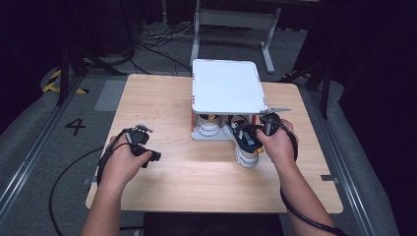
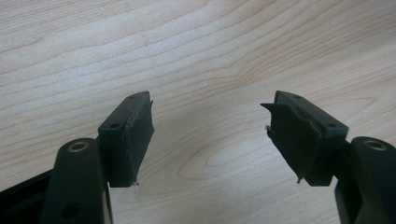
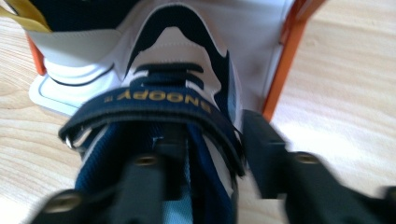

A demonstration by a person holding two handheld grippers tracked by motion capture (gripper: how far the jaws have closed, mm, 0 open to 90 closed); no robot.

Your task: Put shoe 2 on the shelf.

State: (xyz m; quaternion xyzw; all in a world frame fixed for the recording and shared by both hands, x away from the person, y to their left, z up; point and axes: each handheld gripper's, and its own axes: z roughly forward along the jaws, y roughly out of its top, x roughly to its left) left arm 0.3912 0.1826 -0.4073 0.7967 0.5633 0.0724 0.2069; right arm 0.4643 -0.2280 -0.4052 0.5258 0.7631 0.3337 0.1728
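Light wood worktop (image 1: 162, 172), 1 off. On it: 1 white two-tier rack (image 1: 227, 88) w/ orange posts, and 2 shoes. Shoe no. 1 (image 1: 208, 125) sits on the rack's lower tier, left side. Shoe no. 2 (image 1: 246, 145), navy/white w/ strap, stands partly off the rack's front edge at right, toe toward the rack. Right gripper (image 1: 253, 135) at shoe no. 2: one finger inside the shoe opening, the other outside its side wall, which sits between them; not clamped in the right gripper view. Left gripper (image 2: 210, 135) over bare worktop, well apart from rack; fingers spread, nothing between.
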